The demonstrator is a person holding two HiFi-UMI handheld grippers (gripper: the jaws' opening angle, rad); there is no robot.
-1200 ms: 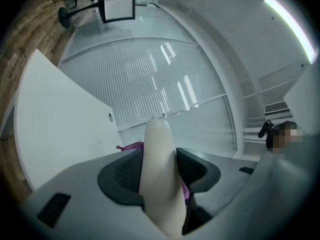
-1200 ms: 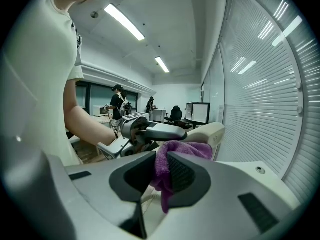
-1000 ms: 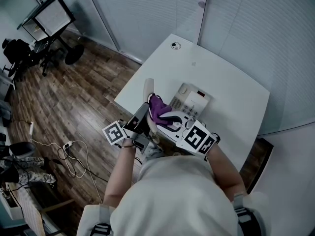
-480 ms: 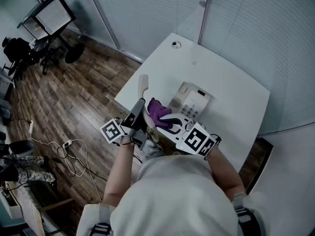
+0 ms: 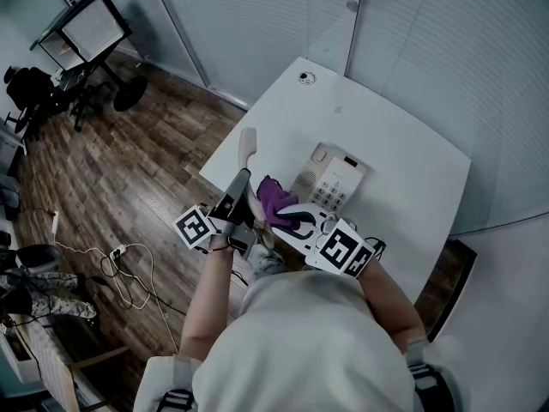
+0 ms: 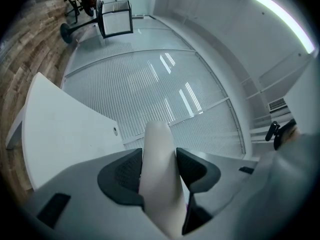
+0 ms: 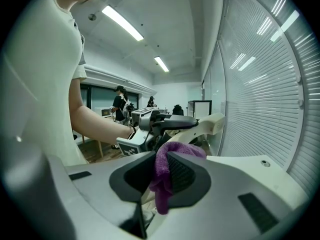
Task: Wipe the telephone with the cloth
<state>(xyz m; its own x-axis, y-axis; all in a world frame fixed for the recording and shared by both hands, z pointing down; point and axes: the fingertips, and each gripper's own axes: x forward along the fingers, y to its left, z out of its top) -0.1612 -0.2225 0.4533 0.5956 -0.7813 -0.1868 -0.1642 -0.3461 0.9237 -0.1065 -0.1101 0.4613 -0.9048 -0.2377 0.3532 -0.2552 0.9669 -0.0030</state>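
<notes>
- Two grippers are at work: your left gripper [image 6: 160, 169] pinches one cream plastic telephone handset [image 5: 248, 144], held up off its base.
- Your right gripper [image 7: 162, 176] clamps one purple cloth [image 5: 273, 197], just beside that handset.
- One white telephone base [image 5: 336, 181] sits on one white table [image 5: 403, 144].

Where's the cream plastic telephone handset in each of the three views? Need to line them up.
Head view: cream plastic telephone handset just left of centre, at the white table's left edge.
Left gripper view: handset bottom centre, upright, clamped between the jaws.
Right gripper view: handset right of centre, slanting up to the right.
Shared landmark: round cable grommet in the table, top centre, left of handset, lower right.
</notes>
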